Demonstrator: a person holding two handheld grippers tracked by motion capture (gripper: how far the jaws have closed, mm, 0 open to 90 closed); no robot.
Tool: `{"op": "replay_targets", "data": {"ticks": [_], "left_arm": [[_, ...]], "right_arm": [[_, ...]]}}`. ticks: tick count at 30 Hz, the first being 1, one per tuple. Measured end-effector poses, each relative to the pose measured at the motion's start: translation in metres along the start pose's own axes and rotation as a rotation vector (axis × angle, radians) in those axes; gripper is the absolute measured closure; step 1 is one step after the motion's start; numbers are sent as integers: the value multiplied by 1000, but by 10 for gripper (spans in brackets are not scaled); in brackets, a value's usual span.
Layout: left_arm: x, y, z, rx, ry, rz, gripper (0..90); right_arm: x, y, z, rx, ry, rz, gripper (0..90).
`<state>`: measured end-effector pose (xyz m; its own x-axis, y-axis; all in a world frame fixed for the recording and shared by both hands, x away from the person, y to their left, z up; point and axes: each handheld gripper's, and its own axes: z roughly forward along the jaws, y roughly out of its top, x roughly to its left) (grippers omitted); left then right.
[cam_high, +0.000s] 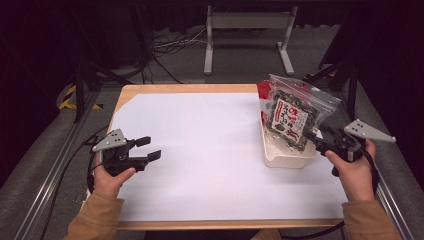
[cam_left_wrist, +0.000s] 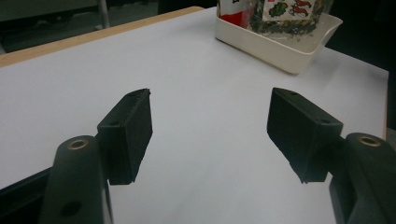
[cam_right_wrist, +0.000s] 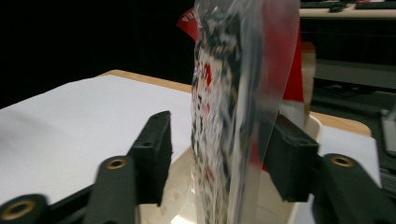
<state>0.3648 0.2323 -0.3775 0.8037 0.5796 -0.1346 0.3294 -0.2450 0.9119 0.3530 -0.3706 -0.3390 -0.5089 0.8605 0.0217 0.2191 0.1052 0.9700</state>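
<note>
I judged that I was at the letting-go step: the clear zip-top plastic bag of dark dried seaweed with its red and white label (cam_high: 291, 114) stood nearly upright in the shallow cream-white plastic tray (cam_high: 287, 159) at the right side of the white paper sheet (cam_high: 200, 150) that covered the wooden table (cam_high: 165, 89), leaning towards the tray's far end. My right gripper (cam_high: 320, 139) was at the bag's near edge, and in the right gripper view its jaws stood spread, one on each side of the bag (cam_right_wrist: 233, 116), the left pad clear of the plastic; whether the right pad brushed it I could not tell. My left gripper (cam_high: 150, 148) hovered over the bare paper well apart from the tray, jaws spread with nothing between them (cam_left_wrist: 210, 135). The next move, I reckoned, called for drawing the right gripper straight back without snagging the film, since the bag looked tall and light enough to tip out. I counted one bag, one tray, one sheet and two grippers.
</note>
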Motion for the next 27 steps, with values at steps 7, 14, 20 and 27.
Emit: {"op": "replay_targets", "data": {"ticks": [7, 14, 20, 27], "left_arm": [[-13, -19, -15, 32, 15, 13, 304], [-13, -37, -20, 54, 26, -16, 315], [-13, -44, -21, 47, 15, -41, 320], [-13, -44, -17, 43, 17, -32, 320]], "right_arm": [[20, -30, -32, -21, -35, -31, 372], [35, -57, -37, 4, 10, -57, 361], [45, -82, -34, 37, 39, -62, 353], [49, -100, -21, 106, 60, -91, 344]]}}
